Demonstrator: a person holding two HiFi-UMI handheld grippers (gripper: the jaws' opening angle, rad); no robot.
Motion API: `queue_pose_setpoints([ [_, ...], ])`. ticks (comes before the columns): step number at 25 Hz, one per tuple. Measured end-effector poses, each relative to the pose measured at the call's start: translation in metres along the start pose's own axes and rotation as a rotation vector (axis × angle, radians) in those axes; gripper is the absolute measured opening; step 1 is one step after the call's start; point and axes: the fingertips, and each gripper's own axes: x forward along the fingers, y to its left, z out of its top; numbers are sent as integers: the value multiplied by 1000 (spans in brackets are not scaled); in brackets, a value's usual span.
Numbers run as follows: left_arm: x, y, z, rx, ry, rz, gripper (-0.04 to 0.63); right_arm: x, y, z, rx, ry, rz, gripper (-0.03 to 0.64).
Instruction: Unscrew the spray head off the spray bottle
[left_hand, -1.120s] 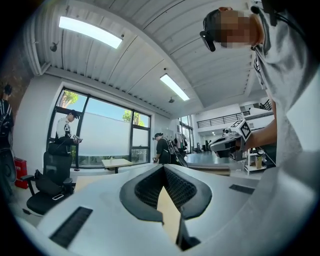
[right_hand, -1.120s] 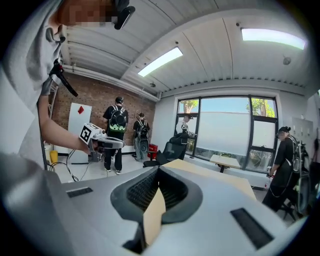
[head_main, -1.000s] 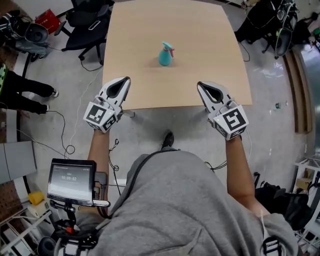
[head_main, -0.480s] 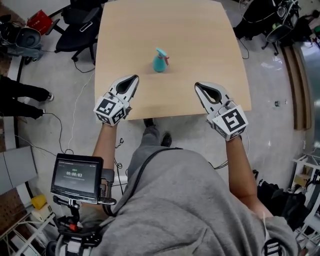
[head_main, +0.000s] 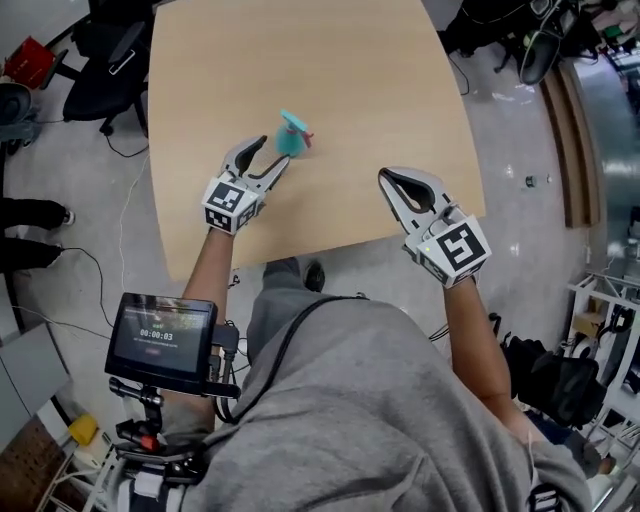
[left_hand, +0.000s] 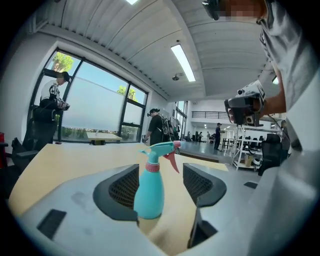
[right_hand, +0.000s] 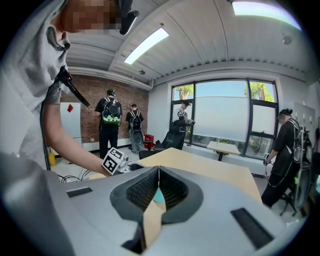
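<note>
A teal spray bottle (head_main: 290, 140) with a pink trigger and collar stands upright on the wooden table (head_main: 350, 90). My left gripper (head_main: 273, 152) has reached it, and its jaws are opening with the bottle's body (left_hand: 149, 187) between them. The right pad (left_hand: 200, 184) stands clear of the bottle; the left pad (left_hand: 122, 187) is close beside it, and I see no squeeze. My right gripper (head_main: 390, 180) hovers over the table's near edge to the right, jaws shut and empty. In the right gripper view (right_hand: 159, 172) a sliver of the teal bottle (right_hand: 158, 196) shows behind the shut jaws.
Black office chairs (head_main: 105, 65) stand off the table's far left corner. Cables trail on the floor at left (head_main: 120, 240). A small monitor (head_main: 165, 335) hangs at the person's left hip. People (right_hand: 111, 125) stand by the brick wall and windows.
My left gripper moved forward over the table to the bottle, and its jaws went from shut to apart around it. The right gripper stayed shut near the table's front edge.
</note>
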Motion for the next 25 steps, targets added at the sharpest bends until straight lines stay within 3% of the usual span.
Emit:
queue_pose_setpoints([
  [3,27,12,-25,52,47,-2,360,13,-12,-9,3,10,-1,6],
  [7,73,17,-58,129,108,-53,454,29,-35,-31,13,42,-9,5],
  [11,90,6,-58,137,125,-73,460,18,-36,-30,21,80,-17,6],
  [20,106,12,-66,180,178,-7,455,13,-26,-27,19,107,0,6],
  [23,107,12,-66,144,166,10,388,16,-24,-24,18,109,14,6],
  [25,107,10,-66,142,173,6,382,21,-20,-23,18,111,32,6],
])
